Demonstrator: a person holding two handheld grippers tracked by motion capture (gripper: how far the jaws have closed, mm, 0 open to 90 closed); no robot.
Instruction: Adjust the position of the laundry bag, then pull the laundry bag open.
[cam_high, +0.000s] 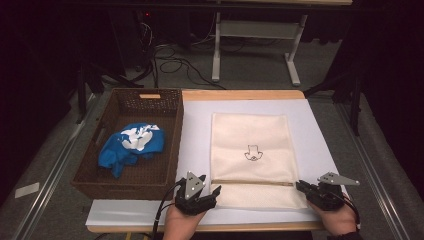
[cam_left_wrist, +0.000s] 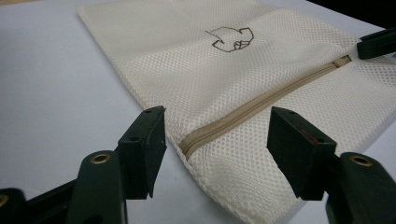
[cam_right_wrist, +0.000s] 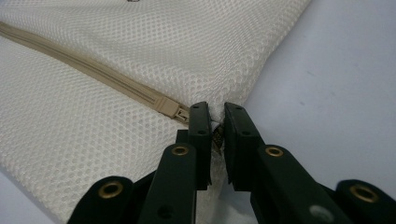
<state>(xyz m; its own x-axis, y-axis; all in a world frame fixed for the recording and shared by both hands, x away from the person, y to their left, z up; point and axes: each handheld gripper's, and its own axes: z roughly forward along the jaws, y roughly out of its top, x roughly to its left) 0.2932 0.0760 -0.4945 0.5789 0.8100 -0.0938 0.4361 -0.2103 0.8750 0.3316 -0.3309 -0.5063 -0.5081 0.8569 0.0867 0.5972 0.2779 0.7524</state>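
Unzipping looks like the step in hand: we have the cream mesh laundry bag (cam_high: 252, 157) lying flat at centre frame in the high view, on the white sheet (cam_high: 195, 145) over the table, w/ its tan zipper (cam_high: 250, 182) running left-right across the bag's lower part. Our right gripper (cam_right_wrist: 215, 122) is clamped tight on the bag's edge at the zipper's end, lower centre of the right gripper view; a bit of metal sits betw. the pads, prob. the pull tab, but we can't tell for sure. Our left gripper (cam_left_wrist: 215, 151) stands w/ jaws apart at the zipper's other end, lower centre of the left gripper view, straddling the seam but not pressing it.

To do this well, we judge:
- Bring the left down & pinch the mesh right beside the zipper's closed end, not the teeth, so the bag is anchored.
- Keep the right's pull low & in line w/ the zipper; lifting would bunch the mesh.
- Confirm the right has the tab, not just fabric, else re-grip.

The brown wicker basket (cam_high: 130, 145) w/ the crumpled blue & white cloth (cam_high: 131, 146) waits at left.
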